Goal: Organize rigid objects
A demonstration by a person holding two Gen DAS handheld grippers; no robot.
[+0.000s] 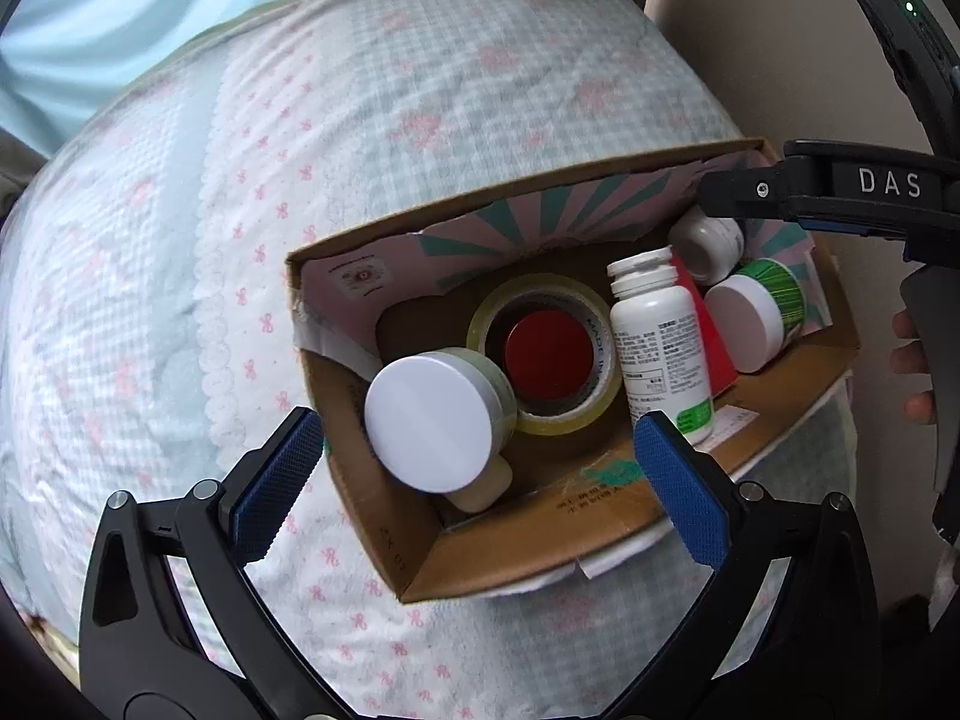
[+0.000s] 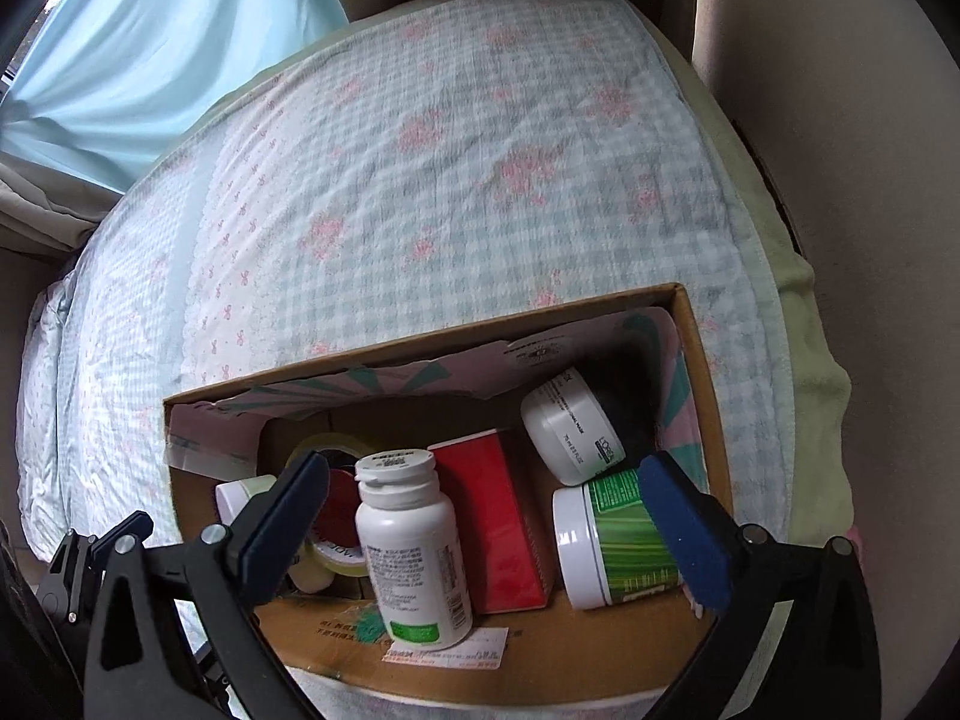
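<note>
Brown cardboard box (image 1: 576, 531) at centre right of the left wrist view, open-topped, resting on a checked bedspread (image 1: 390, 108) with pink flowers; same box (image 2: 690, 360) filling the lower half of the right wrist view. Inside, from left to right in the left view: a white-lidded jar (image 1: 435, 423) tipped on its side, lid facing the camera, leaning against a roll of clear tape (image 1: 549, 417) with a red disc (image 1: 549, 354) showing through its core; a white pill bottle (image 1: 660, 348) upright at the middle, a red carton (image 1: 717, 348) just behind it; a green-labelled tub (image 1: 759, 315) on its side; a small white pot (image 1: 711, 249) in the far right corner, partly hidden. In the right view, pill bottle (image 2: 414, 546) upright at lower centre, red carton (image 2: 501, 531) just to its right, green-labelled tub (image 2: 618, 543) lying beside that, white pot (image 2: 573, 426) above it, tape roll (image 2: 330, 558) mostly hidden behind the near finger.

Left gripper (image 1: 480, 486) at the bottom of its frame, jaws spread wide, nothing between the blue pads (image 1: 681, 489), straddling the near left corner of the box. Right gripper (image 2: 480, 540) over the near wall, jaws wide apart and empty; seen from the left view as a black body marked DAS at the upper right. Pale blue curtain (image 2: 150, 42) at upper left.
</note>
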